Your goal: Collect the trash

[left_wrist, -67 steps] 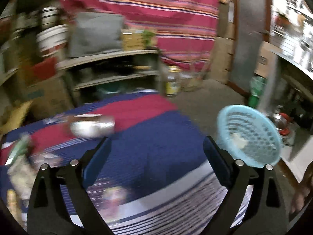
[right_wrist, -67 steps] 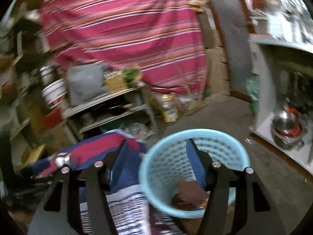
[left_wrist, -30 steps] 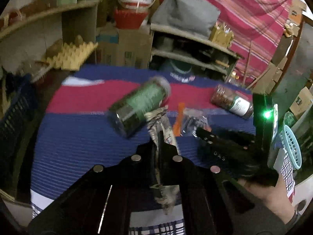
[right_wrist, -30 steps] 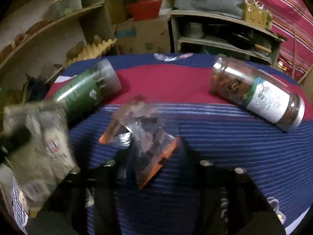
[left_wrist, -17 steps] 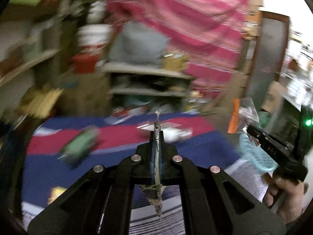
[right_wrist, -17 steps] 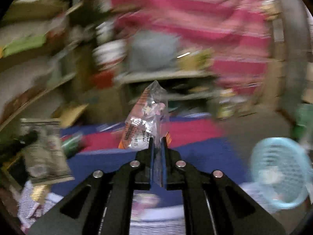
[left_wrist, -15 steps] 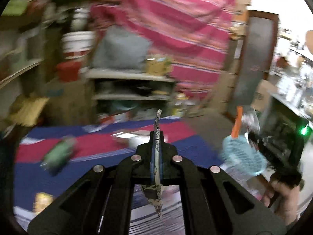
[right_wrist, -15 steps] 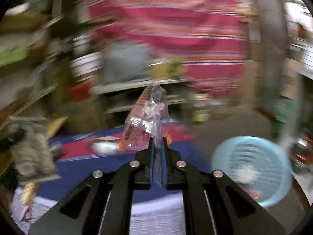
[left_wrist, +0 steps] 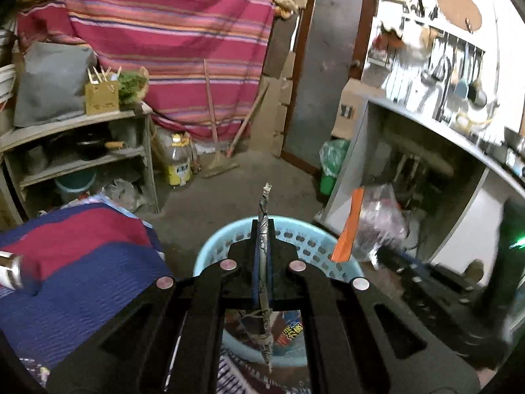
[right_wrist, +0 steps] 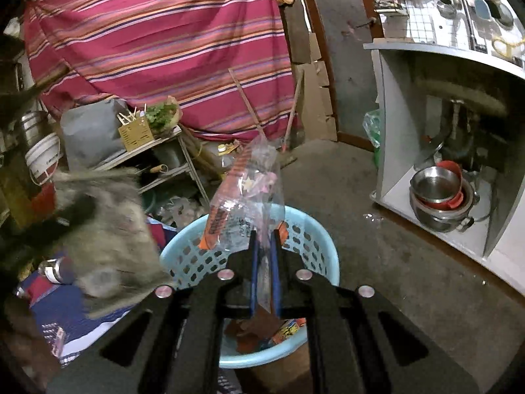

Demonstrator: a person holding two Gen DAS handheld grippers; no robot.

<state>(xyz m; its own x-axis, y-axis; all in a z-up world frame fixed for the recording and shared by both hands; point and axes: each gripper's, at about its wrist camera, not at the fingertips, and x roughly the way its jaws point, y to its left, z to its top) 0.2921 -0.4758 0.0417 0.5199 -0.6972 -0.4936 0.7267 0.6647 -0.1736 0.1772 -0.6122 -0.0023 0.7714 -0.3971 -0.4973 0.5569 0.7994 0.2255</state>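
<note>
My left gripper (left_wrist: 262, 229) is shut on a flat grey-brown wrapper (left_wrist: 264, 203), seen edge-on and sticking up past the fingertips. It hangs over the near rim of the light blue basket (left_wrist: 305, 239), which has colourful trash at its bottom. My right gripper (right_wrist: 263, 246) is shut on a clear plastic bag with an orange strip (right_wrist: 242, 193), held above the same basket (right_wrist: 315, 246). In the left wrist view that bag (left_wrist: 370, 226) shows at the right. In the right wrist view the grey wrapper (right_wrist: 108, 229) is a blur at the left.
The table with the blue and red cloth (left_wrist: 82, 256) lies left of the basket, with a jar (right_wrist: 55, 271) on it. Wooden shelves (left_wrist: 82, 144) stand behind. A white counter holding steel bowls (right_wrist: 436, 193) is to the right. Bare concrete floor (right_wrist: 377, 256) surrounds the basket.
Both grippers have swung away from the table and its jars and now hang over the blue basket. Each still carries the trash it gripped one second ago.
</note>
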